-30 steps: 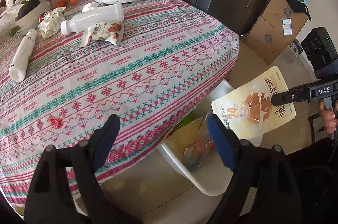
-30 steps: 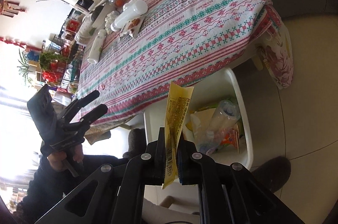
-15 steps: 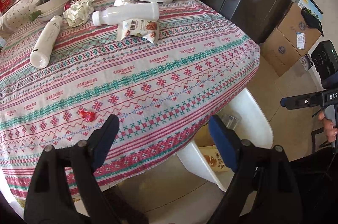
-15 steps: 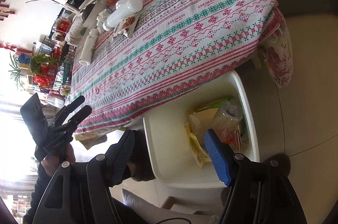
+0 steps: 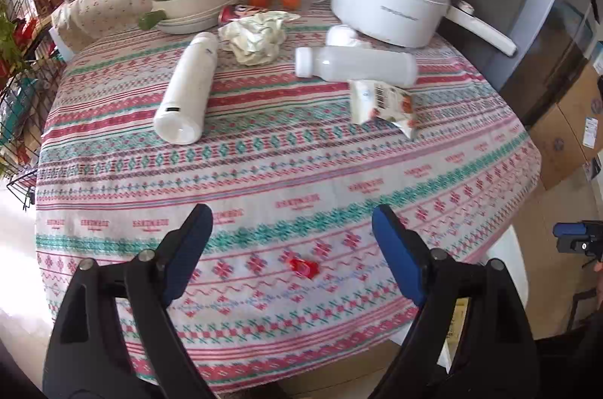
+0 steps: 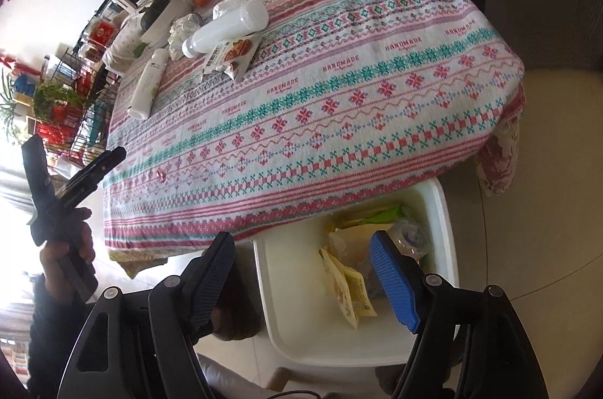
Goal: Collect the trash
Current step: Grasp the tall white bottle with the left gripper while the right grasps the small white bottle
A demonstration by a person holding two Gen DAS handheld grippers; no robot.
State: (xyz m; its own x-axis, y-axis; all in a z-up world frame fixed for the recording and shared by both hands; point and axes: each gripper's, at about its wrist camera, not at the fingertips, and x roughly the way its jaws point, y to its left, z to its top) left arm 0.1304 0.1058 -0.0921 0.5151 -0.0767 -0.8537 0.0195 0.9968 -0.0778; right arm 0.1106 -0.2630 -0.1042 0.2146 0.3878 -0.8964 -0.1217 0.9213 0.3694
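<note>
Because the white bin (image 6: pixel 448 222) sits on the floor tucked against the near right edge of the counter (image 5: pixel 264 173), trash can be dropped straight down into it. The right gripper (image 6: pixel 301 271) hovers over it, its fingers having just opened wide and empty, with a yellow snack pouch (image 6: pixel 348 289) lying inside below. The left gripper (image 5: pixel 290 248), fingers spread wide and holding nothing, hangs over the red wrapper scrap (image 5: pixel 301 266) at the near edge. Two white bottles (image 5: pixel 188 94), a crumpled paper (image 5: pixel 256 39) and a snack packet (image 5: pixel 384 103) wait farther back.
</note>
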